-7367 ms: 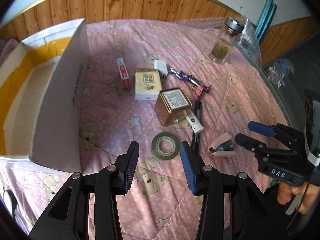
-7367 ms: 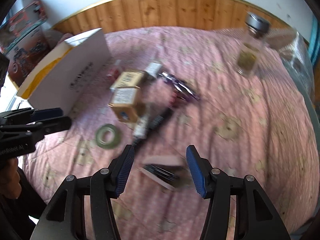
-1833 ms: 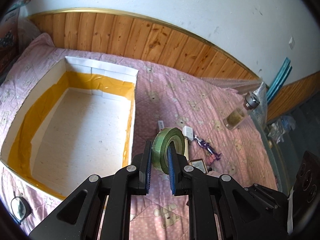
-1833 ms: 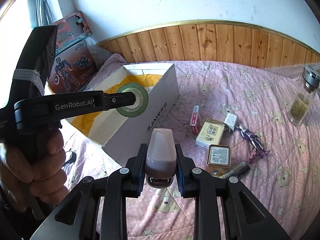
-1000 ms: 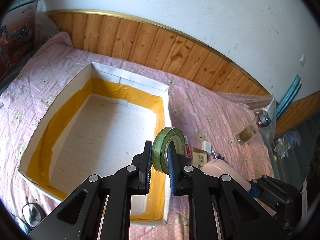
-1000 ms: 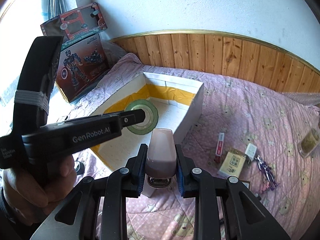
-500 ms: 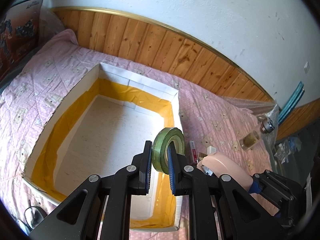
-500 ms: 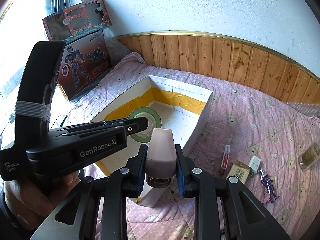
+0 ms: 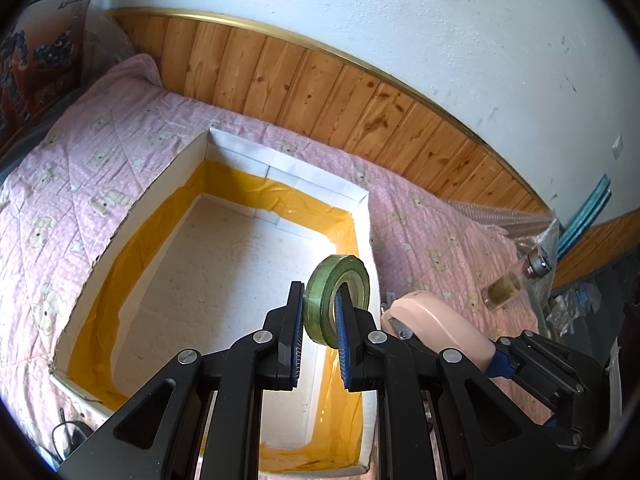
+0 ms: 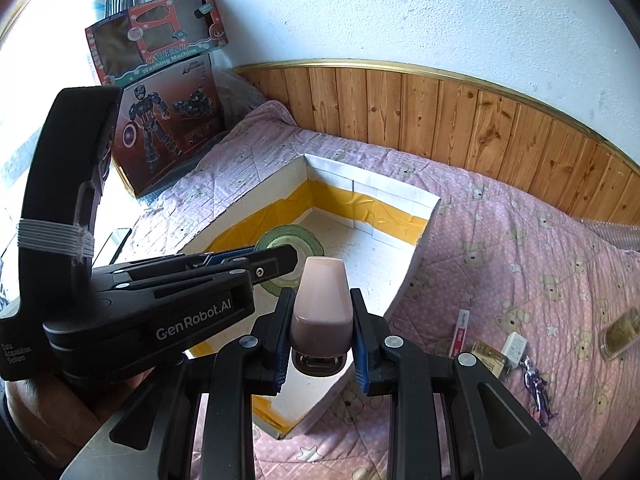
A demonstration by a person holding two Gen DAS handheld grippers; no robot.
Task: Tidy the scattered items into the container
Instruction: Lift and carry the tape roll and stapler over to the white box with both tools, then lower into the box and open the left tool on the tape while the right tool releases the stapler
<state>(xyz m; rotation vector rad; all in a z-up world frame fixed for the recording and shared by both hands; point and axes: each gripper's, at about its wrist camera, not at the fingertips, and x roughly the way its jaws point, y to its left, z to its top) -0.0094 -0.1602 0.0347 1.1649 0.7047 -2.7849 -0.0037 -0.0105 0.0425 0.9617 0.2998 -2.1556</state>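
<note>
Both grippers carry items above the white box on the bed.

The left gripper has its fingers pinching a green tape roll upright over the box, near its right wall. The right gripper has its fingers clamped on a pink stapler, above the box's near corner. A red pack, small cartons, a purple figure and a glass bottle lie on the pink quilt toward the bed's right side.
</note>
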